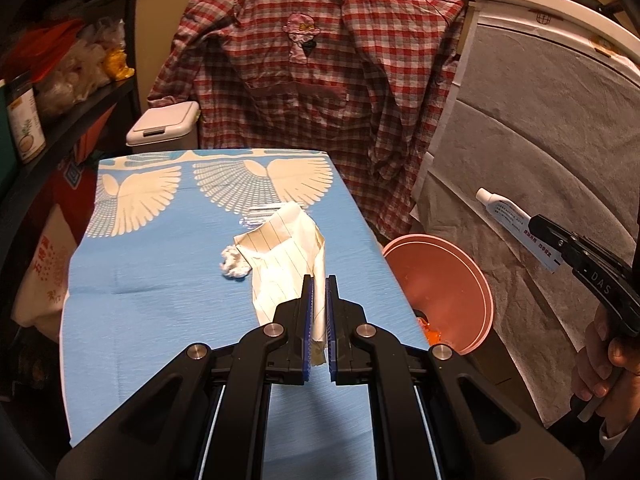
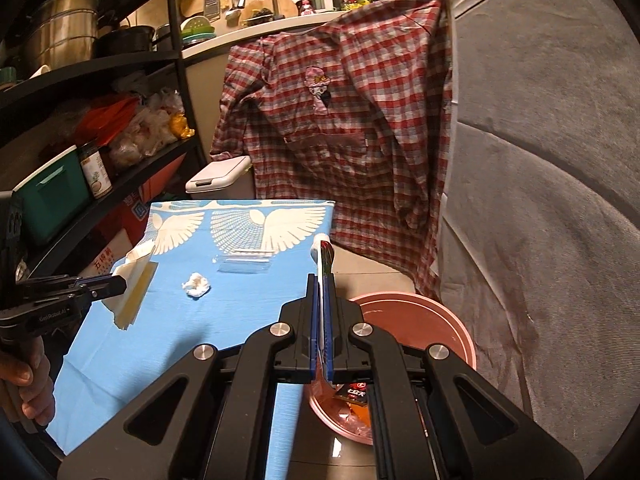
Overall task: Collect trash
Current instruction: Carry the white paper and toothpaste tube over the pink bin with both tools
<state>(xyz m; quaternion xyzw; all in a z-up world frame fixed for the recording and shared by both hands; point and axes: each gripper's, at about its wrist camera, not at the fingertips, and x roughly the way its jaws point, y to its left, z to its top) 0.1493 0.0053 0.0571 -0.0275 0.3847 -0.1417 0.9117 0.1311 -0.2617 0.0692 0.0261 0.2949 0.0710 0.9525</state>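
Observation:
My left gripper [image 1: 319, 280] is shut on a crumpled sheet of lined paper [image 1: 286, 256] and holds it above the blue table [image 1: 160, 300]; it also shows in the right wrist view [image 2: 134, 284]. My right gripper [image 2: 321, 280] is shut on a white toothpaste tube [image 2: 322, 254], held over the pink bin [image 2: 440, 312]. In the left wrist view the tube [image 1: 516, 224] hangs to the right of the bin [image 1: 444, 280]. A white tissue wad [image 1: 234, 266] and a clear plastic wrapper [image 2: 244, 264] lie on the table.
A red plaid shirt [image 1: 320, 80] hangs behind the table. A white lidded bin [image 1: 164, 128] stands at the back left. Black shelves [image 2: 100, 120] with jars and bags line the left. A grey cloth [image 2: 540, 200] covers the right. Orange wrappers [image 2: 352, 404] lie in the pink bin.

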